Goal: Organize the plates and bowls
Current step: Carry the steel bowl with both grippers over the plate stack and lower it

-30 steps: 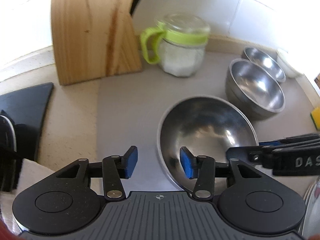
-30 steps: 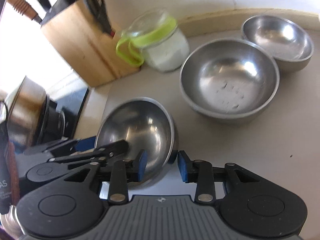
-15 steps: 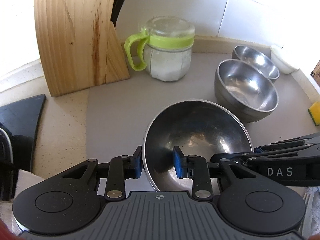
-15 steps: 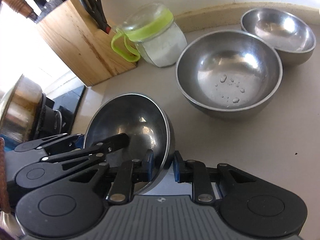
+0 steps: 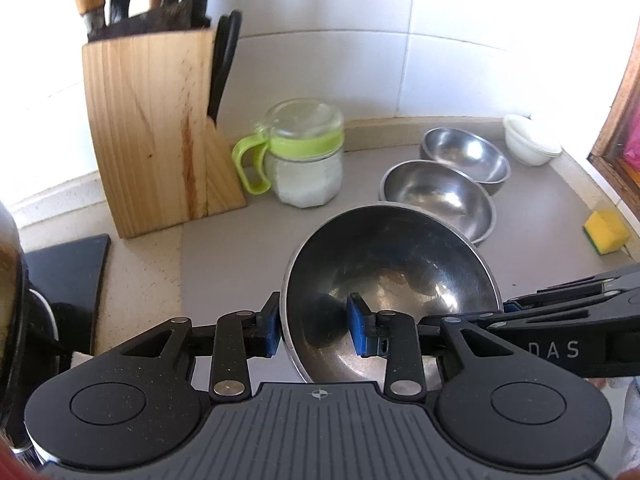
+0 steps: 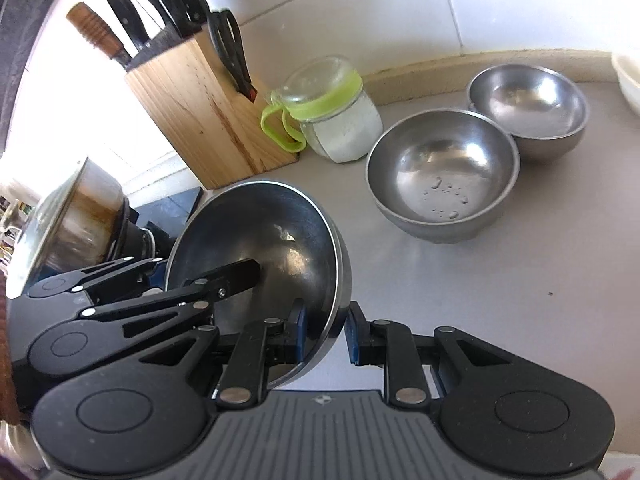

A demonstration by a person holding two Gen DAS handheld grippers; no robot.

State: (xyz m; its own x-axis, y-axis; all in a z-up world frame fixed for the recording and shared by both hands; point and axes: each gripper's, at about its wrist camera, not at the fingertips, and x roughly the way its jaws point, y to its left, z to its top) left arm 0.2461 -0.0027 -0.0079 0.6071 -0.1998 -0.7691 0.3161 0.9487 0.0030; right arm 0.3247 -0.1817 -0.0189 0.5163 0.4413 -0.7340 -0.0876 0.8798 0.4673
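Steel is what both tools grip: the large bowl [image 5: 390,280] hangs tilted above the counter [image 6: 500,288], its near rim pinched between the blue pads of the left gripper [image 5: 314,330], one pad outside and one inside. The right gripper [image 6: 325,334] is clamped on the opposite rim the same way. Ahead of it sit two smaller steel bowls [image 6: 442,172], touching, with a green-lidded jar [image 5: 306,152] and a knife block [image 5: 156,128] further left.
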